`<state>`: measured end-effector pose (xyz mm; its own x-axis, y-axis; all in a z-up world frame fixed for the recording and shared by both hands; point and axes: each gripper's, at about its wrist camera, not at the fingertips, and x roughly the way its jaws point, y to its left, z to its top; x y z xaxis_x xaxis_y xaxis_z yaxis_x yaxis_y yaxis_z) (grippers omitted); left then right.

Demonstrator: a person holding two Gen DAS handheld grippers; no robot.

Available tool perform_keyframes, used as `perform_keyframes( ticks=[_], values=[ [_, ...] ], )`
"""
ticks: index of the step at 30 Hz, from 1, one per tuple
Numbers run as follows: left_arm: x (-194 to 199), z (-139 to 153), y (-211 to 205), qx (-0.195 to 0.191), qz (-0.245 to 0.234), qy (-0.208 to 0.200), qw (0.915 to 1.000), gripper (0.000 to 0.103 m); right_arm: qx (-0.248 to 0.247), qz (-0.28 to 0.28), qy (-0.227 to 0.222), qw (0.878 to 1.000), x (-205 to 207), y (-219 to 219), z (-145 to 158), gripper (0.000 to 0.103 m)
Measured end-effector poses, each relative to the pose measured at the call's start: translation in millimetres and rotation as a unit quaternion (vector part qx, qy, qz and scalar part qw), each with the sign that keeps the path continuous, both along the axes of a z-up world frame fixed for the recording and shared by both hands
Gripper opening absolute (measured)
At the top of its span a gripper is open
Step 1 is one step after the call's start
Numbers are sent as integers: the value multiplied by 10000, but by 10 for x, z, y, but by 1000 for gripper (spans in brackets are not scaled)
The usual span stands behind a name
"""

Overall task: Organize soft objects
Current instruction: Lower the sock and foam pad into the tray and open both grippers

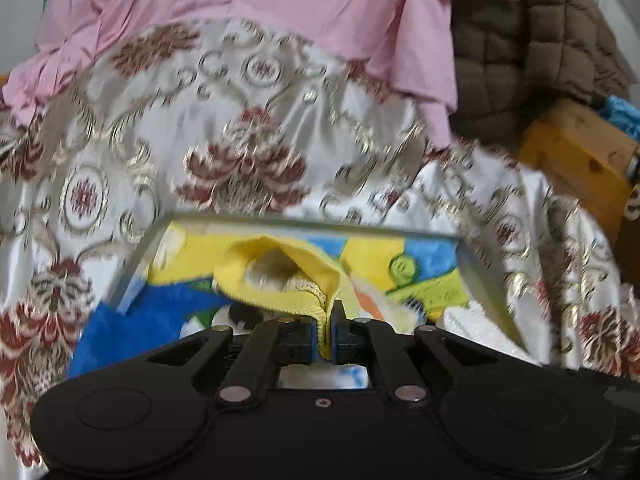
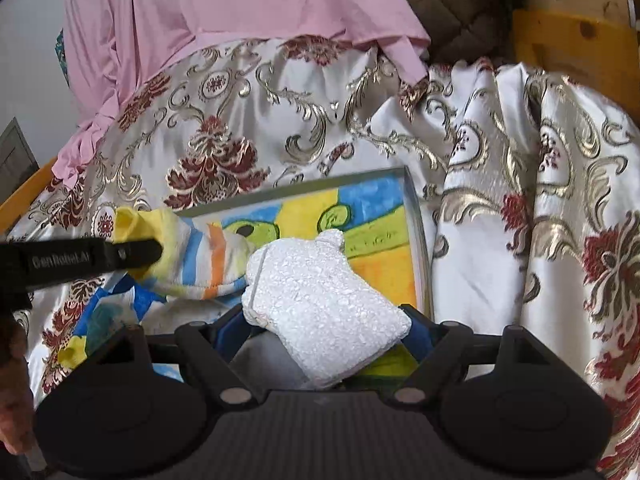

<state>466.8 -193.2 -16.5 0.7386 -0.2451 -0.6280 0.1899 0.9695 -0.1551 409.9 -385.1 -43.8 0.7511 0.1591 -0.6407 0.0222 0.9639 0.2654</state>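
My left gripper is shut on the yellow cuff of a striped sock. In the right wrist view the left gripper comes in from the left, and the sock droops from it over the near left corner of a shallow clear-rimmed box with a colourful blue, yellow and green picture inside. My right gripper stands wide, its blue pads pressing both sides of a white, bumpy foam-like piece, held just above the box's near edge. In the left wrist view the box lies right under the sock.
The box rests on a white satin cloth with gold scrolls and dark red flowers, bunched into folds at the right. A pink ruffled cloth lies behind it. A brown quilted item and yellow wooden furniture stand at the far right.
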Motion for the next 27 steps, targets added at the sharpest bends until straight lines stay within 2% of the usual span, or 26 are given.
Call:
perform_keyframes(
  ticks=[5, 9, 13, 17, 21, 27],
  values=[
    [-94, -167, 3, 316, 19, 163, 9994, 10, -4, 82, 70, 9999, 5, 5, -19, 83],
    [-142, -204, 49, 315, 78, 252, 9992, 16, 1, 148, 117, 9998, 14, 18, -21, 83],
    [-202, -180, 101, 247, 207, 273, 9991, 17, 39, 148, 116, 9998, 4, 11, -14, 84],
    [-294, -136, 144, 165, 329, 285, 9989, 30, 87, 200, 99, 9997, -11, 24, 1, 85],
    [-450, -38, 221, 115, 504, 123, 9986, 41, 117, 257, -24, 9996, -75, 56, 67, 89],
    [-774, 239, 404, 151, 738, -303, 9967, 61, -48, 312, -536, 9981, -304, 141, 334, 97]
  ],
)
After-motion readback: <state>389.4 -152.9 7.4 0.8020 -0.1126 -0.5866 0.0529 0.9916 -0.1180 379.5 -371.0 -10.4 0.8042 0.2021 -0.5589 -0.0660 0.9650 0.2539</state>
